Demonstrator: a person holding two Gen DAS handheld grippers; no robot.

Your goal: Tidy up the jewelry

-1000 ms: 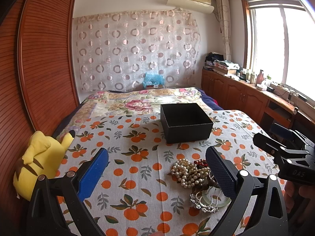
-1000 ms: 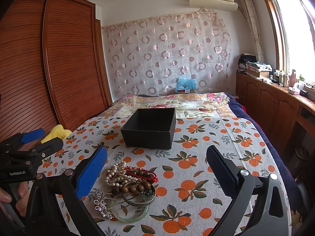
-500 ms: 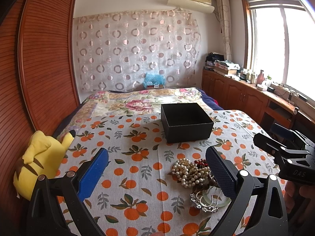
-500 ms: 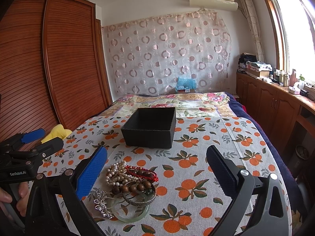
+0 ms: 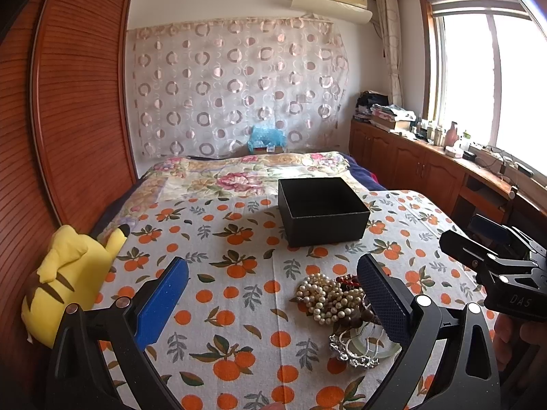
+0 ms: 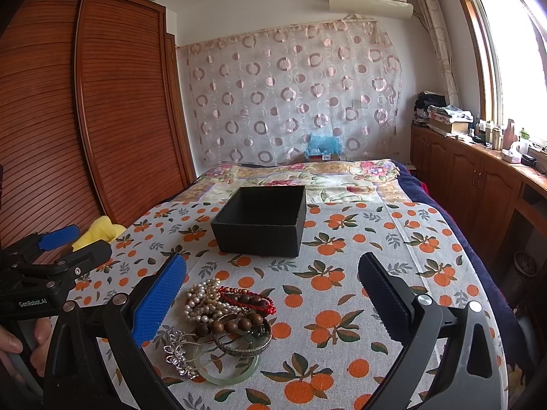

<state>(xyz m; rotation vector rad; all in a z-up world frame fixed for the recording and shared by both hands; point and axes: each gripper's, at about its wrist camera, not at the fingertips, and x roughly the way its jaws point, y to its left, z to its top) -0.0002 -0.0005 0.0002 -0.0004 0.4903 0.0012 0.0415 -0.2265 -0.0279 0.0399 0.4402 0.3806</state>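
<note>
A heap of jewelry lies on the orange-print cloth: a pearl string [image 5: 326, 295] [image 6: 201, 299], red beads [image 6: 253, 299], brown wooden beads [image 6: 232, 324], a silver bangle [image 6: 244, 345], a jade bangle [image 6: 227, 374] and a silver hairpiece [image 6: 177, 353]. An open, empty black box [image 5: 321, 212] [image 6: 263, 220] stands beyond the heap. My left gripper [image 5: 273, 302] is open, its right finger beside the heap. My right gripper [image 6: 271, 302] is open over the cloth, with the heap near its left finger. Each gripper shows in the other's view, the right gripper [image 5: 492, 256] and the left gripper [image 6: 51, 249].
A yellow plush toy [image 5: 68, 276] lies at the cloth's left edge, against a wooden wardrobe [image 6: 102, 112]. A floral quilt [image 5: 246, 177] covers the far bed. Wooden cabinets [image 6: 478, 184] with clutter run under the window on the right. A hand [image 6: 20, 345] holds the left gripper.
</note>
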